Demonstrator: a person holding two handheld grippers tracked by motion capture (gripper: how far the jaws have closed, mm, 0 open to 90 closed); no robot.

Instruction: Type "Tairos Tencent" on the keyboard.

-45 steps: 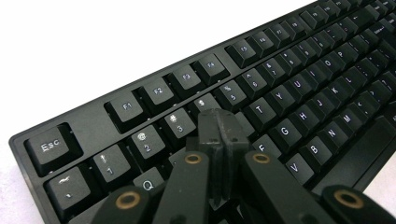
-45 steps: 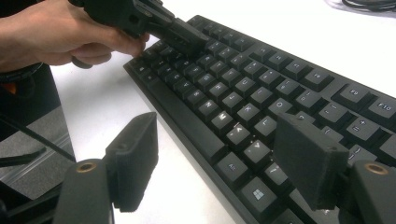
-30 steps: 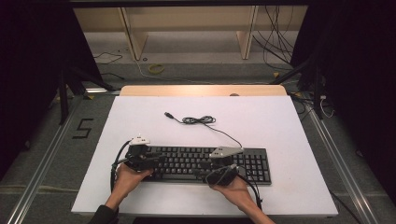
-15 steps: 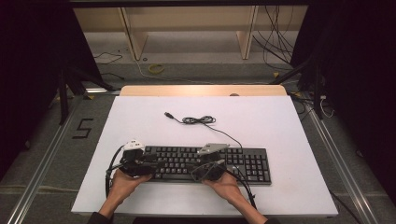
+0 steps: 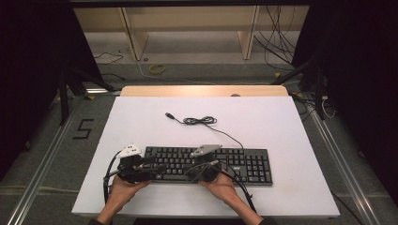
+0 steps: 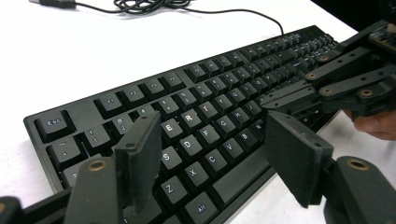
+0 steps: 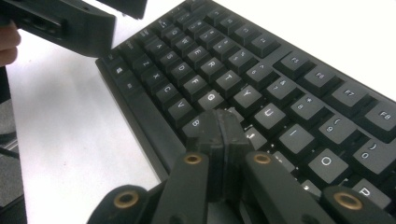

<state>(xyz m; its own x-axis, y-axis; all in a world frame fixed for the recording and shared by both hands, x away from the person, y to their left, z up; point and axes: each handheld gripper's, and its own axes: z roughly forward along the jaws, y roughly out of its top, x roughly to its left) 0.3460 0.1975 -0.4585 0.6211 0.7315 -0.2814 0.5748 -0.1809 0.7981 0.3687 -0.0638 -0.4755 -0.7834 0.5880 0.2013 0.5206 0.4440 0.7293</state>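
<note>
A black keyboard (image 5: 244,161) lies along the near part of the white table (image 5: 281,122). Its cable (image 5: 199,121) is coiled behind it and ends in a loose USB plug. My left gripper (image 5: 157,168) hovers at the keyboard's left end. In the left gripper view, my left gripper (image 6: 215,140) is open above the letter keys; the jaws have just been opening with nothing between them. My right gripper (image 5: 188,175) reaches in over the middle keys. Its pads (image 7: 222,126) are pressed together over the keys near B and H, having just closed on nothing.
The table's far half is bare white beyond the cable (image 6: 149,4). A wooden strip (image 5: 202,90) edges the table's back. Dark floor, rails and stands surround it. The person's hands (image 5: 220,185) hold the grippers at the near edge.
The right hand has slid left along the keyboard, from its right part to the middle. The left hand has shifted slightly left and nearer the front edge.
</note>
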